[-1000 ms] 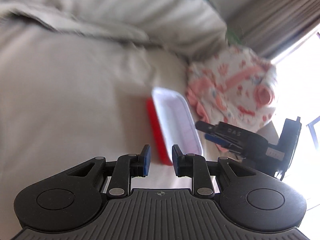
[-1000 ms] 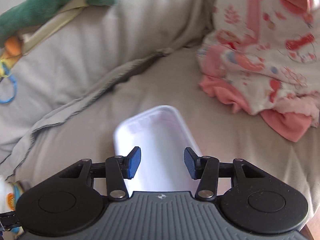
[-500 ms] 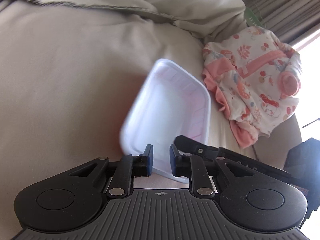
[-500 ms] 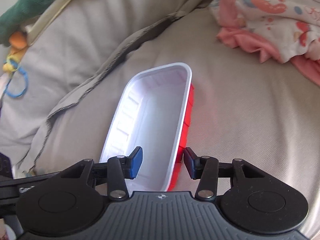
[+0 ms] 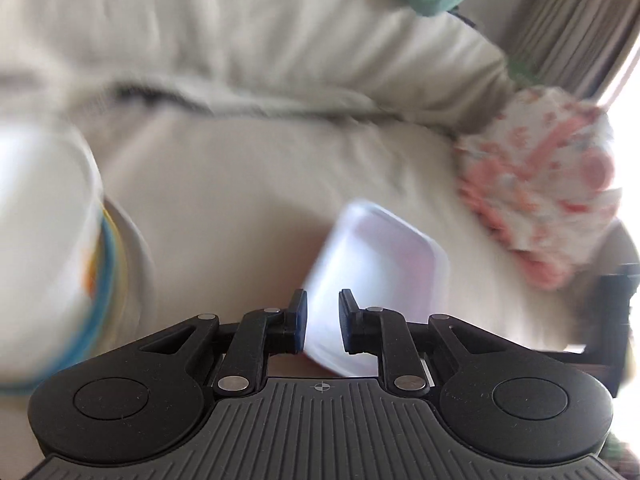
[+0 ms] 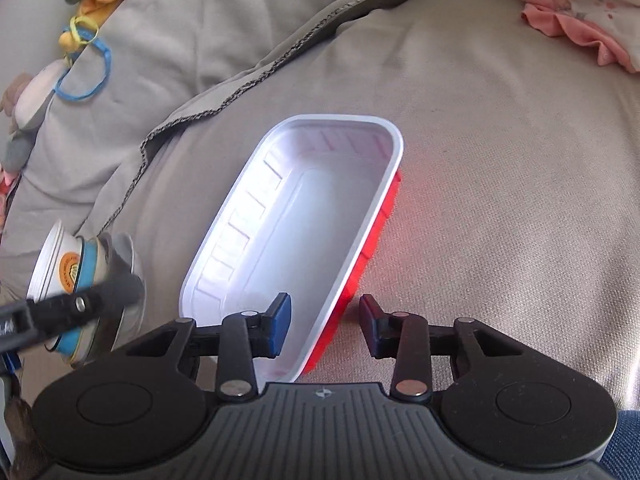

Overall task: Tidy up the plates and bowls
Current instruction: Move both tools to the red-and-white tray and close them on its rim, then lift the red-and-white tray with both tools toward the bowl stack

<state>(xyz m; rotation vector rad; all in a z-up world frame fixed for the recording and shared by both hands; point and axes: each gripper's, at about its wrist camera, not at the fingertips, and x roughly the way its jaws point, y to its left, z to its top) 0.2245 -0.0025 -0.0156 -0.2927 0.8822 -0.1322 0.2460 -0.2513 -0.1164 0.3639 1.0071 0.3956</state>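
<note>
A rectangular tray, white inside and red outside (image 6: 304, 216), lies on a beige sofa cushion (image 6: 500, 168). My right gripper (image 6: 324, 322) is open with its fingers on either side of the tray's near right rim. In the blurred left wrist view the tray (image 5: 380, 276) lies just beyond my left gripper (image 5: 323, 322), whose fingers stand a little apart and hold nothing. A round white bowl with blue, yellow and orange bands (image 5: 52, 240) is at the left of that view. It also shows in the right wrist view (image 6: 76, 276), with the left gripper's finger (image 6: 80, 304) against it.
A pink patterned garment (image 5: 540, 196) lies at the right of the sofa; it also shows in the right wrist view (image 6: 588, 4). Soft toys with a blue ring (image 6: 86, 68) sit on the back cushion at the left. A curtain (image 5: 568, 32) hangs at the far right.
The left view has swung left, bringing the banded bowl into sight. The right gripper has moved so that the tray's near right rim lies between its fingers.
</note>
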